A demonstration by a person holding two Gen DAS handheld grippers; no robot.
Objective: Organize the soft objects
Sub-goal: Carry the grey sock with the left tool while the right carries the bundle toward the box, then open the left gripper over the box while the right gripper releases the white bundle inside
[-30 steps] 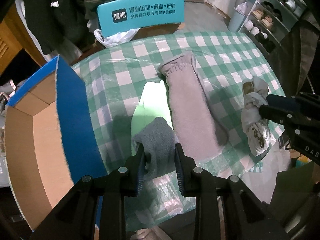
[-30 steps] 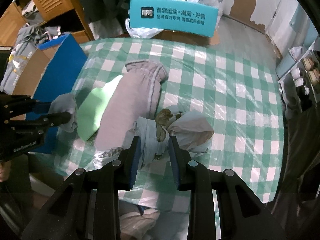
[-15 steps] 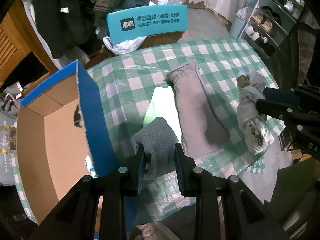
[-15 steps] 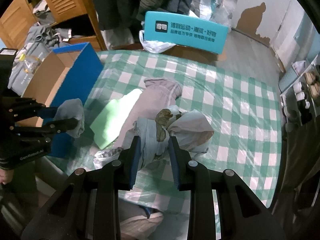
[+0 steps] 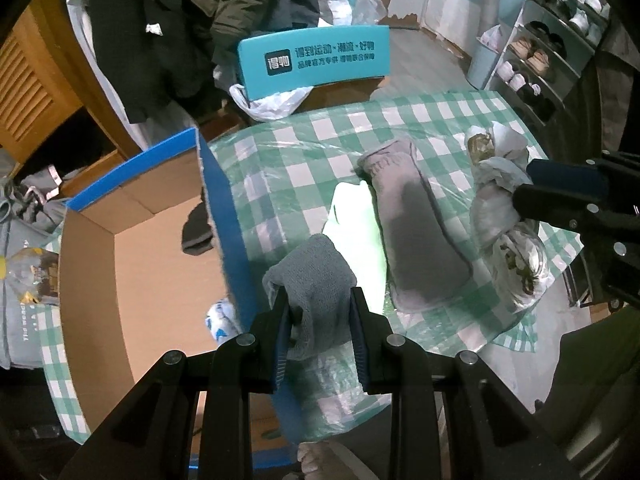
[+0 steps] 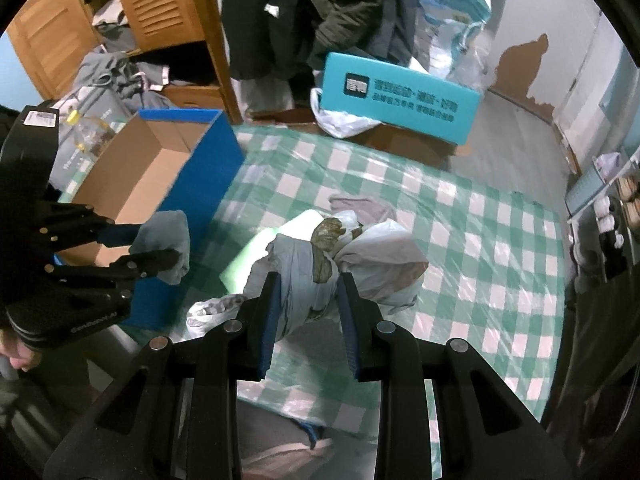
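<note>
Teal box (image 5: 316, 60): "得物" logo, Chinese slogan; rest illegible.

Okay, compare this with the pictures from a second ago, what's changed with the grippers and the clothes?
Both grippers have lifted their loads clear of the table: the left gripper carries the grey cloth toward the blue cardboard box, whose inside now shows more. The right gripper has raised the pale bundle. Both grips are unchanged. The mauve garment and green cloth stayed put.
</note>
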